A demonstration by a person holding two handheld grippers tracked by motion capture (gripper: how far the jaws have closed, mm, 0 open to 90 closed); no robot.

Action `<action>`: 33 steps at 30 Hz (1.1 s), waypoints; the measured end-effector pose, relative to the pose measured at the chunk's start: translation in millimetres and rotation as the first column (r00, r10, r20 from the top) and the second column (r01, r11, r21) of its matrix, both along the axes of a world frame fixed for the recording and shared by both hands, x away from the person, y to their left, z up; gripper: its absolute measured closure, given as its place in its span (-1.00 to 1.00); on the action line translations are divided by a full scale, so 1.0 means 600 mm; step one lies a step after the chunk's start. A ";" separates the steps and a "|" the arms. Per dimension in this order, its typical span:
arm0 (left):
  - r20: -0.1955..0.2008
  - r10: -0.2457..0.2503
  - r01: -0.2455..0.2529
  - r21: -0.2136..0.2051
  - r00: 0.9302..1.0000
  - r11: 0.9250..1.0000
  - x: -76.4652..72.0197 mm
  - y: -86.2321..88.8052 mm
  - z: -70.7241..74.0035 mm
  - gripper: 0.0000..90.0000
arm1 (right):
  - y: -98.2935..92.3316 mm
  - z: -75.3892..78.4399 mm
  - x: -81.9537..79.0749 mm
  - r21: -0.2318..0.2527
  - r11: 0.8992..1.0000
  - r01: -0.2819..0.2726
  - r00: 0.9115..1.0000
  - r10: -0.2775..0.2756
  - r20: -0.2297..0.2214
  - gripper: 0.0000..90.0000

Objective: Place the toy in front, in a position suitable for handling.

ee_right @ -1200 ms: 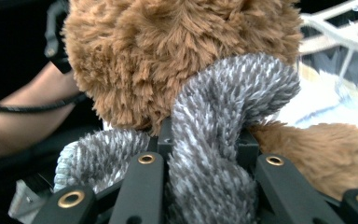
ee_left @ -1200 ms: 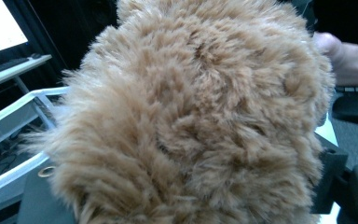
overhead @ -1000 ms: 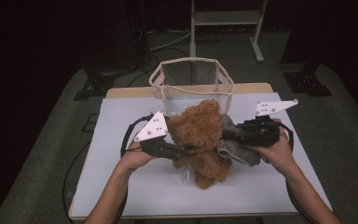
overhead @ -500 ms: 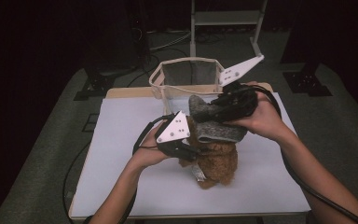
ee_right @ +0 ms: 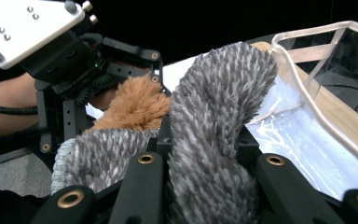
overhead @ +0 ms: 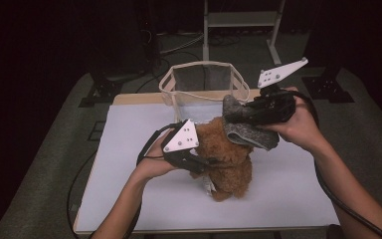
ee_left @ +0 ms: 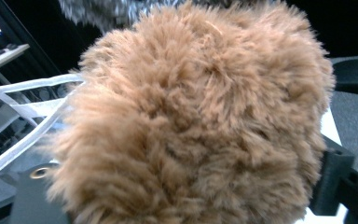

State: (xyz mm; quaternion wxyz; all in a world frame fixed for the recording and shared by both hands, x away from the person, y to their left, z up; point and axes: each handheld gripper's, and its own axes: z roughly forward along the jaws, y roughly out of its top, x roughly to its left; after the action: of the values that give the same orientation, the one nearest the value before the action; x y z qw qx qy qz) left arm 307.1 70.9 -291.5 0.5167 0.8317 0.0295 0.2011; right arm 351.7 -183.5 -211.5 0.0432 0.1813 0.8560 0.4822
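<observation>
A brown teddy bear (overhead: 229,162) stands on the white table top (overhead: 129,149). My left gripper (overhead: 204,162) reaches it from the left and is shut on its fur (ee_left: 191,121); its jaws have just been opening, with the bear still between them. My right gripper (overhead: 246,115) hangs above and to the right of the bear, shut on a grey fuzzy cloth (overhead: 251,134) that droops over the bear's head. In the right gripper view the cloth (ee_right: 214,107) rises between the jaws of my right gripper (ee_right: 209,158), and the bear (ee_right: 135,105) lies behind it.
A clear soft basket with a white rim (overhead: 171,82) stands at the table's far edge, just behind the cloth, and its rim (ee_right: 317,32) appears at the right in the right gripper view. A metal stand (overhead: 238,20) and cables lie on the dark floor beyond.
My right gripper has lifted the grey cloth from the bear's right side up over the bear, near the basket. The left gripper has stayed at the bear.
</observation>
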 end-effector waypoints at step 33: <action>-0.027 0.053 -0.050 0.095 0.998 0.994 -0.011 0.064 0.006 -0.70 | 0.070 -0.037 -0.005 0.052 0.996 -0.067 0.997 0.065 0.043 0.57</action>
State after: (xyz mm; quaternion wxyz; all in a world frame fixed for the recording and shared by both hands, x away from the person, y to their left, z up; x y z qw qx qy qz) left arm 300.5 109.2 -287.9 0.4710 0.8570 0.0488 0.2034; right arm 348.5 -141.7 -233.4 0.0400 0.1442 0.8474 0.5095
